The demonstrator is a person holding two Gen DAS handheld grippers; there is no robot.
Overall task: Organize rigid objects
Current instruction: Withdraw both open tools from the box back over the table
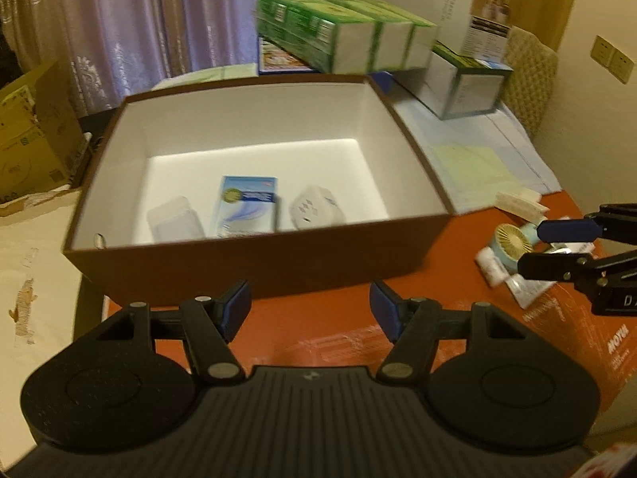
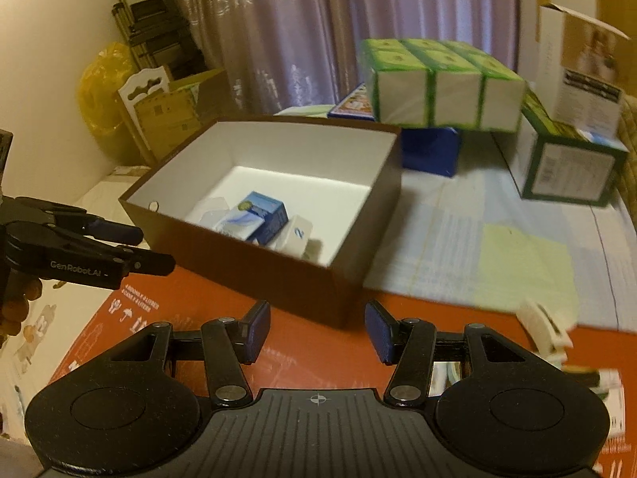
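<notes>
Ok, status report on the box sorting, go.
Left claw and right claw both open, empty. Brown box holds three items. Small fan and bits on the table, outside the box. Nothing blocking.

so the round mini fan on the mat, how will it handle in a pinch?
The fan looks like rigid plastic, so probably stiff and light. Its round body may slip or roll between flat pads. It lies among small packets, so a push would likely drag those along.

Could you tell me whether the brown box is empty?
Not empty: the brown box holds a blue carton, a white adapter and a clear case.
</notes>
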